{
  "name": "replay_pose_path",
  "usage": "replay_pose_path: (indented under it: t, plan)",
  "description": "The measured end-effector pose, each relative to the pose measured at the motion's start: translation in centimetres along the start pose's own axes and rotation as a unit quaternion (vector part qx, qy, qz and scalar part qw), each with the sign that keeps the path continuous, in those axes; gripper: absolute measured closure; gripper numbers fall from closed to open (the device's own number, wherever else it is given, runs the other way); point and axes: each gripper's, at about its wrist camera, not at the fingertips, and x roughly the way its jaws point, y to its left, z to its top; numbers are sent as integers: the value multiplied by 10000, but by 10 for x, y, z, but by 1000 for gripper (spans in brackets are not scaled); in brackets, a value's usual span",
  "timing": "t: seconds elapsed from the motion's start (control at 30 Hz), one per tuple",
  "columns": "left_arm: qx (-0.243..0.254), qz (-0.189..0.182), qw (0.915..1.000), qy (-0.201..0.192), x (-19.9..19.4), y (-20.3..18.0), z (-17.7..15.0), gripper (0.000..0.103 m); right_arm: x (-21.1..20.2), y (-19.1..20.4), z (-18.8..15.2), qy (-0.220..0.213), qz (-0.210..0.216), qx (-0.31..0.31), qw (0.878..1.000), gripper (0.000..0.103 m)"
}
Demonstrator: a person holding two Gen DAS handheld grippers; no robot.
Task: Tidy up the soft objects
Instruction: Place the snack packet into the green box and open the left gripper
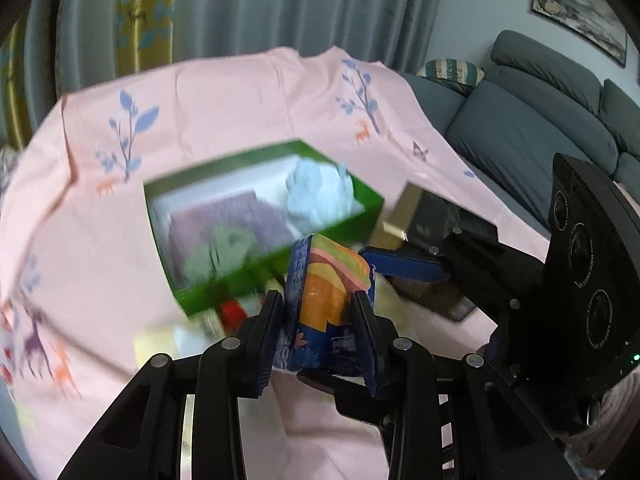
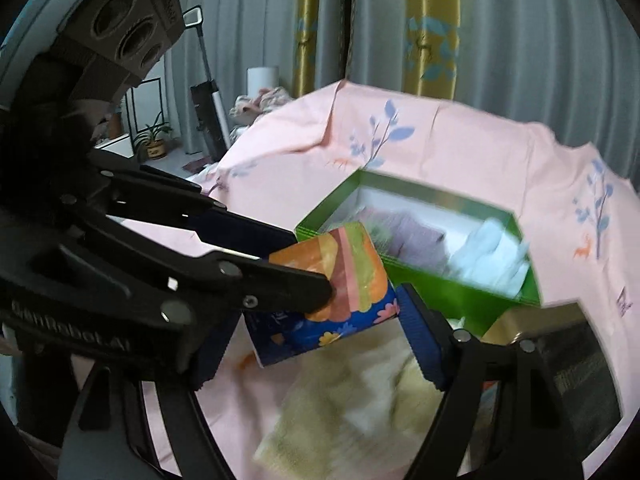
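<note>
Here the left hand-held gripper [image 1: 318, 332] clamps the tissue pack [image 1: 324, 288] upright.

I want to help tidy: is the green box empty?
No, the green box already holds a purple cloth and a light blue cloth.

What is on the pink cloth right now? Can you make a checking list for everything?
Surface: pink cloth with printed deer and branches, creased.
Job's things: tissue pack clamped in the left gripper; green box holds a purple cloth and a light blue cloth; yellow towel lies in front of the box.
Clutter: dark box beside the green one.
Grippers: left shut on the pack; right gripper open, beside the pack.
Cables: nothing seen.
Surroundings: curtains, grey sofa, potted plant.
</note>
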Motion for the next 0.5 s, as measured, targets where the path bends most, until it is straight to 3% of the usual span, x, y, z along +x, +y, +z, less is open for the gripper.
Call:
replay_pose_path:
  t: [0.33,0.5]
  plan:
    - [-735,-63,9973,0,55,51,76,68,53,-57,47,120,-176,599,9980,25]
    - [-1217,169,9922,232,89,75,85,68,95,-70,54,495,-278,853,9947,22]
